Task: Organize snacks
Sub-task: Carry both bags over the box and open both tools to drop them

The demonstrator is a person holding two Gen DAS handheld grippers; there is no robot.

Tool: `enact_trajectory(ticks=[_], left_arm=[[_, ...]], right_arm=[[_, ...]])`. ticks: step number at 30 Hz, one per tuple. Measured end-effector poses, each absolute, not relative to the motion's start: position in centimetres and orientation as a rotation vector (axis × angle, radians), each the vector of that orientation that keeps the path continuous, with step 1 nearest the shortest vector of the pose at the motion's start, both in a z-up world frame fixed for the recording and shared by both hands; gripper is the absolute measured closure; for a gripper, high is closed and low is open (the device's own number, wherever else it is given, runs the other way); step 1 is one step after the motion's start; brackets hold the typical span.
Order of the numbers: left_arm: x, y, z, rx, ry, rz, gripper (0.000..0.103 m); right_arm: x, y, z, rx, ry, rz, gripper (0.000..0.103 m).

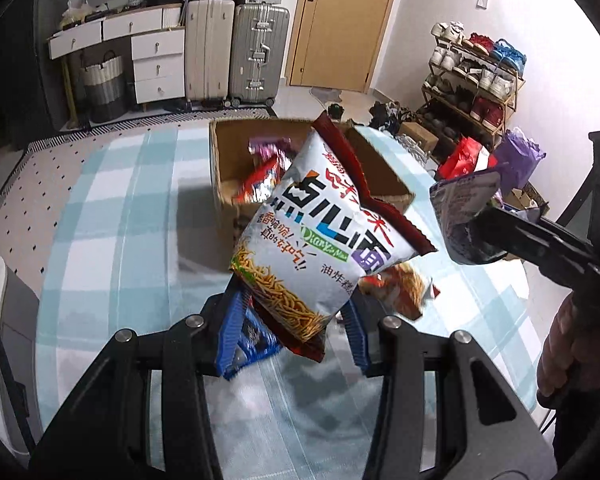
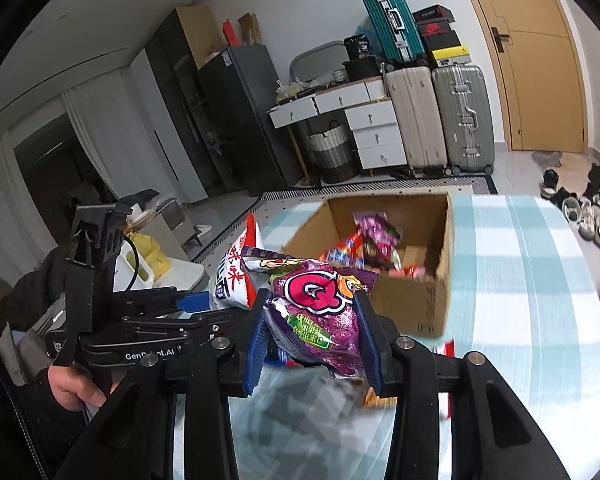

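Two claws are each clamping one bag above the table: the left claw (image 1: 292,320) is holding a noodle bag (image 1: 320,228), its long axis tilting toward the box (image 1: 228,184). The right claw (image 2: 314,340) is gripping a purple bag (image 2: 320,316) near the box's front.
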State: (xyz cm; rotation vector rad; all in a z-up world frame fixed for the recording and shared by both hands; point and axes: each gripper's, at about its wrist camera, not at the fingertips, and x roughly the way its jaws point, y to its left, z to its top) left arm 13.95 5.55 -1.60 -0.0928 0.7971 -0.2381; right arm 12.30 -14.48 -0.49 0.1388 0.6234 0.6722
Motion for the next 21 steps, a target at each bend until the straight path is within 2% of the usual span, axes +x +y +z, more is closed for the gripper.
enact_trajectory(ticks=[11,21], left_arm=[[17.7,5.5,2.5,-0.081,0.78,-0.223,0.061],[23.0,4.4,3.9,-0.072,0.795,-0.228,0.061]], right_arm=[[16.6,-13.4,2.4,0.141,0.608,0.681,0.063],[20.5,-13.3,3.8,0.13,0.619,0.65,0.063]])
